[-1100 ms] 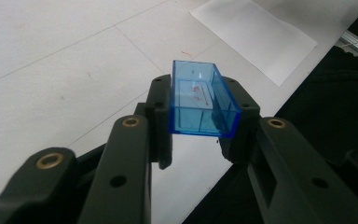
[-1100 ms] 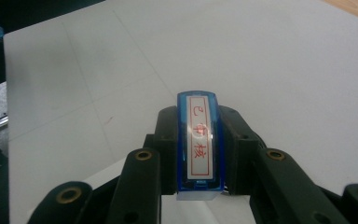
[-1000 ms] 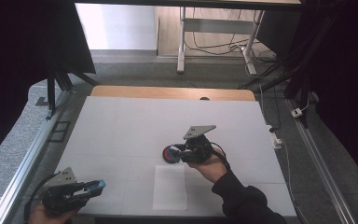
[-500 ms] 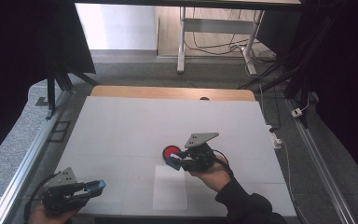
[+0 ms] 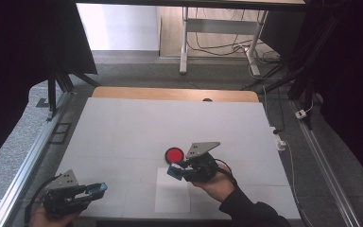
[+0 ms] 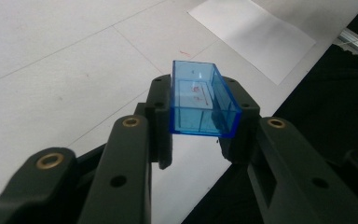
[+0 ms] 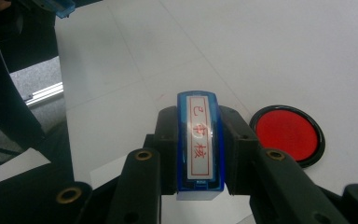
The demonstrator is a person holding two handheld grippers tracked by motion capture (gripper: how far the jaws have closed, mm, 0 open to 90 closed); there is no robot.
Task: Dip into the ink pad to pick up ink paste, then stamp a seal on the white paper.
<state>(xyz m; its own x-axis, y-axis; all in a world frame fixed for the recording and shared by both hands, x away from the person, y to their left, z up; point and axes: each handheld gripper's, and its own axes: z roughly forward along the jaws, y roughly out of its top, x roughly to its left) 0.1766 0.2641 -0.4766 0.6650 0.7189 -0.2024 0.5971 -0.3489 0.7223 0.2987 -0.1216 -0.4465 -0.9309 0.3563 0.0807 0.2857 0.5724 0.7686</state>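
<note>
From the high view, the right gripper (image 5: 176, 170) holds the stamp (image 5: 172, 170) beside the red ink pad (image 5: 174, 154), above the paper sheet (image 5: 172, 197). Left gripper view: jaws grasp the blue cap (image 6: 202, 100). Right gripper view: jaws pinch the stamp (image 7: 200, 142); press it flat on the paper

The stamp (image 7: 199, 144) is clear blue with a white face, bordered and lettered in red, and sits between black claw jaws with brass-coloured rivets. The cap (image 6: 202, 99) is the same see-through blue, flecked with red ink inside. The ink pad (image 7: 286, 135) is bright red in a black rim, on a white bench (image 5: 137, 127) crossed by thin grey lines.
</note>
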